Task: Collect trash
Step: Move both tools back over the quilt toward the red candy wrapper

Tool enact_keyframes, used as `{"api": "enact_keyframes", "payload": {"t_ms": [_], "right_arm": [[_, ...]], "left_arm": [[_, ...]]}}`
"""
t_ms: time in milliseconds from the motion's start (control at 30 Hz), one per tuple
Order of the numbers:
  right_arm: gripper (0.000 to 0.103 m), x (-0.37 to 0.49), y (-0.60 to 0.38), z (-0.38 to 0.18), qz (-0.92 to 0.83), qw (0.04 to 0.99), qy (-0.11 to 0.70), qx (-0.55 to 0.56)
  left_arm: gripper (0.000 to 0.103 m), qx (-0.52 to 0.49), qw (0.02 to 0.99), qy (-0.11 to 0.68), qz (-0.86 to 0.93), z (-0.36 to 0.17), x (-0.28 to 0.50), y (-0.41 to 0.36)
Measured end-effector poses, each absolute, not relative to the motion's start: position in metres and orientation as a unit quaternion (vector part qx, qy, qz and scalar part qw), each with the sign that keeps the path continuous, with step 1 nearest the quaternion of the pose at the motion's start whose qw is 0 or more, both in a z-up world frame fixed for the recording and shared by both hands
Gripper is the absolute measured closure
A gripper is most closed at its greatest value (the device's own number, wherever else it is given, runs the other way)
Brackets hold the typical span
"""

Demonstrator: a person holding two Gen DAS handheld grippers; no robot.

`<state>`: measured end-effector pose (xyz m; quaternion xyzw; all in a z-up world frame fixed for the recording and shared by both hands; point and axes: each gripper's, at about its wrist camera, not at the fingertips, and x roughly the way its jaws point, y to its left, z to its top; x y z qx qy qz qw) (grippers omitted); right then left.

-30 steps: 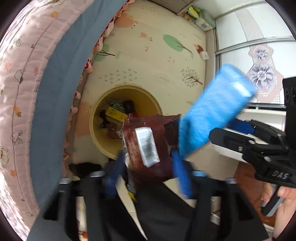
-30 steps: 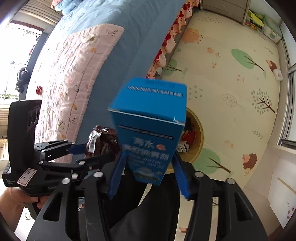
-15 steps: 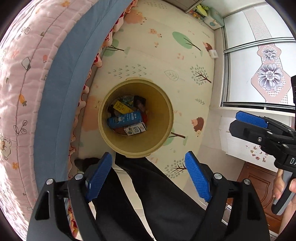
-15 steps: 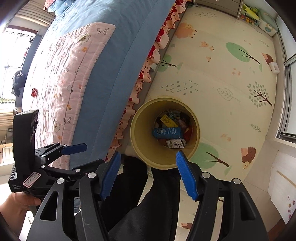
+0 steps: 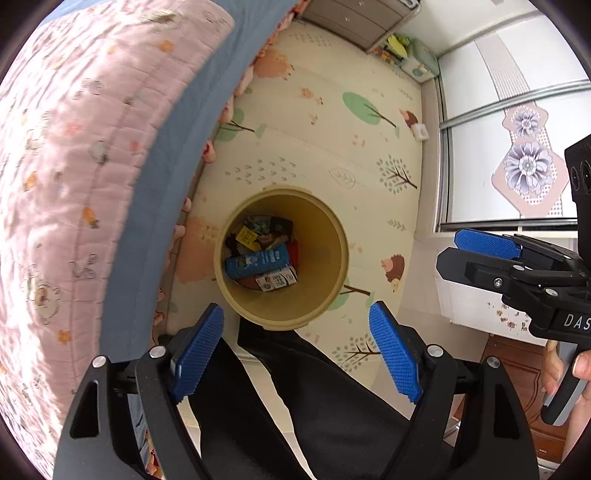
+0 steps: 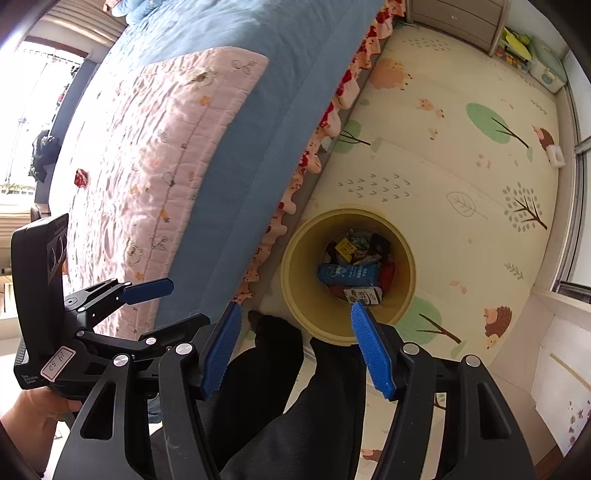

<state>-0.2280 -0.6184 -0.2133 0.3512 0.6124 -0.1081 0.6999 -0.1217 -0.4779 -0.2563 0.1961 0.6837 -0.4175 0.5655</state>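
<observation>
A round yellow bin (image 5: pixel 334 266) stands on the floor mat beside the bed; it also shows in the right wrist view (image 6: pixel 299 273). Inside lie a blue carton (image 5: pixel 256 262) (image 6: pixel 349 275), a white carton (image 5: pixel 277 282) (image 6: pixel 364 295) and several wrappers. My left gripper (image 5: pixel 297 350) is open and empty, high above the bin's near rim. My right gripper (image 6: pixel 297 350) is open and empty, also above the bin. Each gripper shows in the other's view, the right one (image 5: pixel 487 251) and the left one (image 6: pixel 147 290).
A bed with a pink quilt (image 6: pixel 155 155) and blue sheet (image 5: pixel 173 147) runs along the left. A small red item (image 6: pixel 80 178) lies on the quilt. The person's dark trouser legs (image 5: pixel 317 398) stand next to the bin. A drawer unit (image 6: pixel 458 18) and toys stand at the far wall.
A second ago my left gripper held a brown packet and my right a blue carton. Both opened and the items dropped into the bin. The view has since shifted slightly.
</observation>
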Motion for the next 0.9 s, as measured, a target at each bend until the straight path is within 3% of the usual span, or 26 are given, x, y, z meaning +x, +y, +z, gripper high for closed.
{"api": "enact_keyframes", "payload": {"t_ms": [367, 900], "right_arm": [[0.042, -0.116, -0.545, -0.175, -0.033, 0.739, 0.602, 0.299], [0.042, 0.086, -0.353, -0.128, 0.116, 0.781, 0.580, 0.202]], "left_arm": [[0.022, 0.143, 0.636, 0.658, -0.376, -0.212, -0.045, -0.386], [0.022, 0.056, 0.752, 0.615, -0.229, -0.154, 0.112, -0.173]]}}
